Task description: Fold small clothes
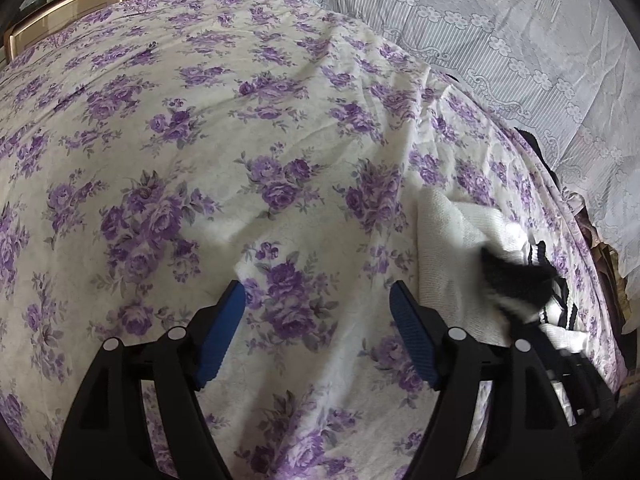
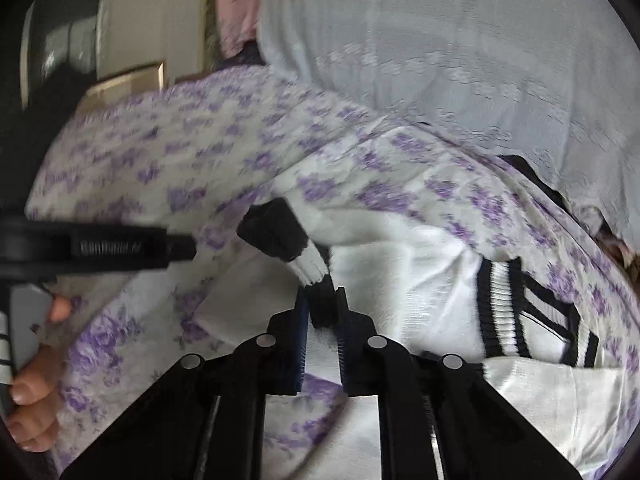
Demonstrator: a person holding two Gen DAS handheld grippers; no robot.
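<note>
Grippers numbered two. One white knit garment [image 2: 420, 280] lay on one floral bedsheet [image 1: 200, 160], with one lace curtain [image 1: 520, 60] hanging beyond the bed's far edge.

Left gripper [image 1: 318, 300]: released. Its two blue pads [image 1: 224, 332] stood wide apart over bare sheet, with nothing between them. The garment lay to the right of this gripper, just beyond its right finger.

Right gripper [image 2: 323, 312]: clenched on the garment's cuff [image 2: 298, 248]. The jaws were nearly together, pinching the black band at the cuff's end. The rest of the sleeve ran forward and to the left of the fingertips. The garment body spread ahead and to the right of this gripper, flat on the sheet.

Garment appearance: white ribbed knit with black-and-white striped trim. The cuff showed a black section, a white ribbed band, then black at its end. A striped ribbed hem or collar [image 2: 500, 312] lay to the right of the right gripper; which of the two could not be told.

One hand [image 2: 36, 380] of the person showed at the left edge of the right wrist view, gripping the left gripper's handle.
</note>
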